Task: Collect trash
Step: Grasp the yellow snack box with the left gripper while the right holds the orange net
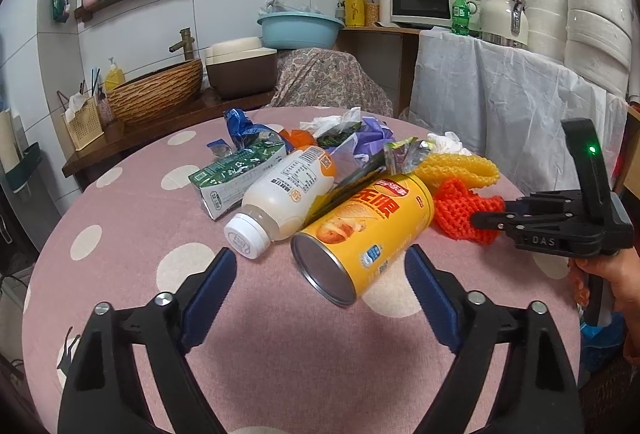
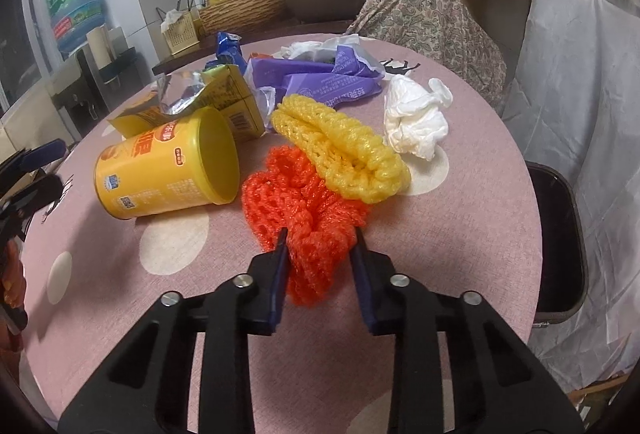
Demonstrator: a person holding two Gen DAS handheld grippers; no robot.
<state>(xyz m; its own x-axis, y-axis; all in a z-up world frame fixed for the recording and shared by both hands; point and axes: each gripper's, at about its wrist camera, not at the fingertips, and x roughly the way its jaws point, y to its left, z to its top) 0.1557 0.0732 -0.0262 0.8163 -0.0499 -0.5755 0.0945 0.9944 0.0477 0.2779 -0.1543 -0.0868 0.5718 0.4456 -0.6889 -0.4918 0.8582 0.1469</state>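
The right tool [image 2: 319,234] is closed narrowly on the near edge of an orange foam net [image 2: 304,201], its two blue pads pressing the mesh from either side. The net lies on the pink, dotted counter [image 2: 460,234], bunched and crumpled, touching a yellow foam net [image 2: 344,149] that overlaps its far side. Both nets look very light, soft and springy, so a pinch on a thick fold probably holds better than one on a thin edge, and the yellow one may drag along. Just beyond sits a crumpled white tissue [image 2: 416,121], and purple wrappers [image 2: 320,81] lie further back. The left tool [image 1: 320,266] hovers wide open, holding nothing, its fingers either side of a yellow snack can [image 1: 364,234] that lies on its side. The can looks stiff, smooth and likely to roll; gripping across its middle seems safest. Beside it lies a white capped bottle [image 1: 280,197], then a flattened green carton [image 1: 236,173], with blue wrappers [image 1: 240,129] behind. No bin shows in either view.
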